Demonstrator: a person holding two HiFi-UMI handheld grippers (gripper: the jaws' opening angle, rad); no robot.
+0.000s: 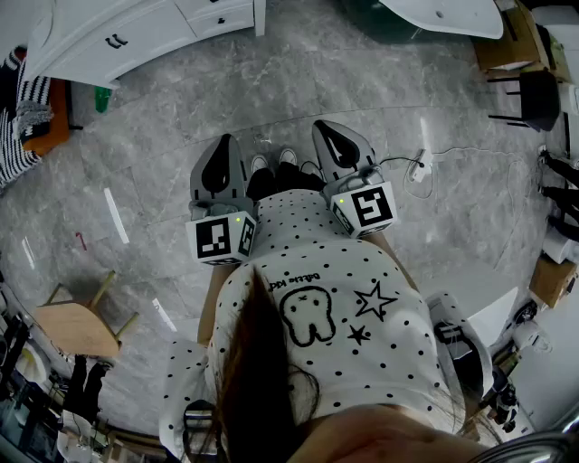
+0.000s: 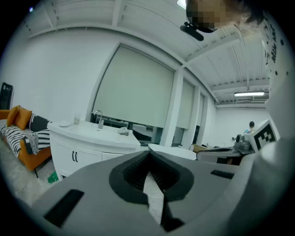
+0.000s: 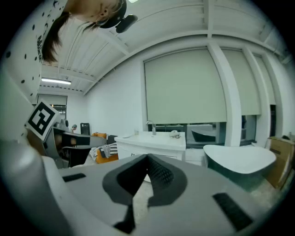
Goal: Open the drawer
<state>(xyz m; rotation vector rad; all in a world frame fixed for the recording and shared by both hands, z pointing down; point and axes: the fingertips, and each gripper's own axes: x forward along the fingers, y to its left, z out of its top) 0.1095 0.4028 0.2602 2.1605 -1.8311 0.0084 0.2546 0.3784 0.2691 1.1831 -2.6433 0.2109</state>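
Observation:
A white cabinet [image 1: 136, 41] with dark drawer handles [image 1: 116, 41] stands at the far left of the head view, well away from both grippers. In the left gripper view the same cabinet [image 2: 87, 147] carries a sink and tap, and it shows farther off as the cabinet [image 3: 150, 144] in the right gripper view. I hold both grippers level at waist height over the grey floor. My left gripper [image 1: 225, 139] is shut and holds nothing. My right gripper [image 1: 323, 126] is also shut and holds nothing. Each set of jaws meets at the tips, as at my left gripper [image 2: 148, 153] and my right gripper [image 3: 147, 157].
An orange sofa with striped cushions [image 1: 27, 113] sits left of the cabinet. A wooden stool [image 1: 81, 325] stands at the lower left. A white tub [image 1: 448, 14], a black chair [image 1: 534, 95] and a cable with a power strip [image 1: 419, 169] lie to the right.

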